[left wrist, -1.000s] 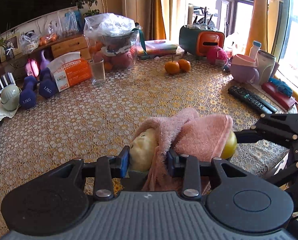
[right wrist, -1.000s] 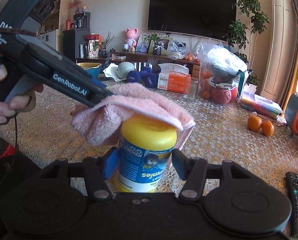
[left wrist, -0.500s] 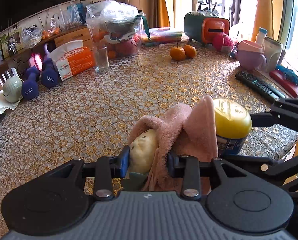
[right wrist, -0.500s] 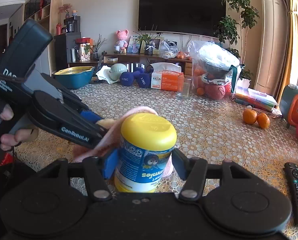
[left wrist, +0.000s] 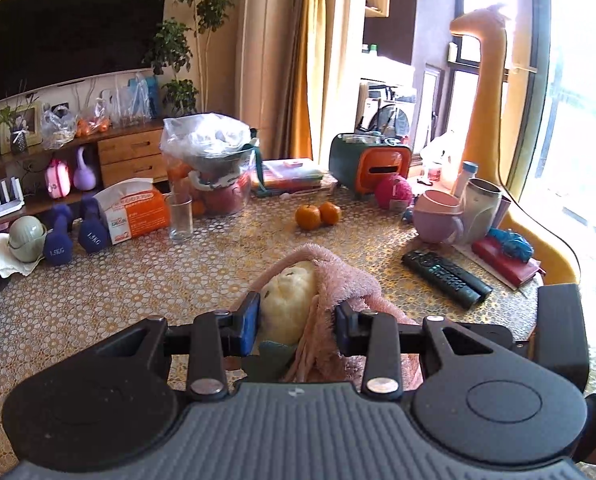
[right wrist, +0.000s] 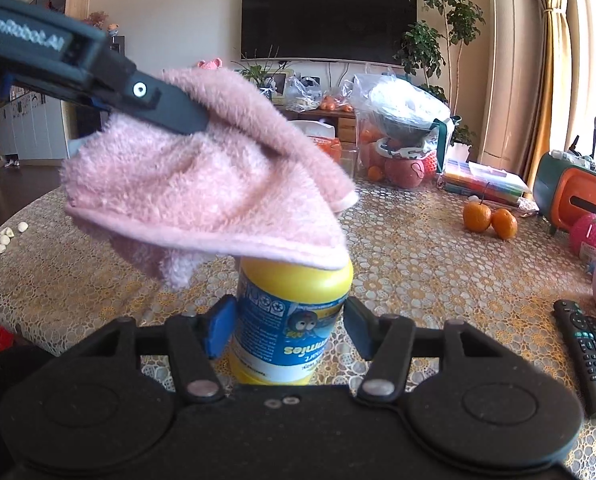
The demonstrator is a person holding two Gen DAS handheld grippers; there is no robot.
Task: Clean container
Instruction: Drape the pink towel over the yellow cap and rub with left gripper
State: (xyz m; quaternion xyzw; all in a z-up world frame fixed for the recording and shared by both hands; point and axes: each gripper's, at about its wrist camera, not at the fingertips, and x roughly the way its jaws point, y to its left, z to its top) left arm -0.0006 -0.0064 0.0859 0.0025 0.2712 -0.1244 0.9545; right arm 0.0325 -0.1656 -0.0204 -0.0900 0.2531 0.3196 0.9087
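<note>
Gripping the container (right wrist: 290, 320), right claw (right wrist: 284, 326); cloth (right wrist: 202, 196) drapes its lid.

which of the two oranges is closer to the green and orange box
The right-hand orange in the left wrist view; the other orange touches it on the side away from the green and orange box.

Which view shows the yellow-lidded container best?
The right wrist view: the container stands between the right gripper fingers, label and yellow lid visible, with the pink cloth draped over its top. In the left wrist view the container is not visible; only the cloth in the left gripper shows.
</note>
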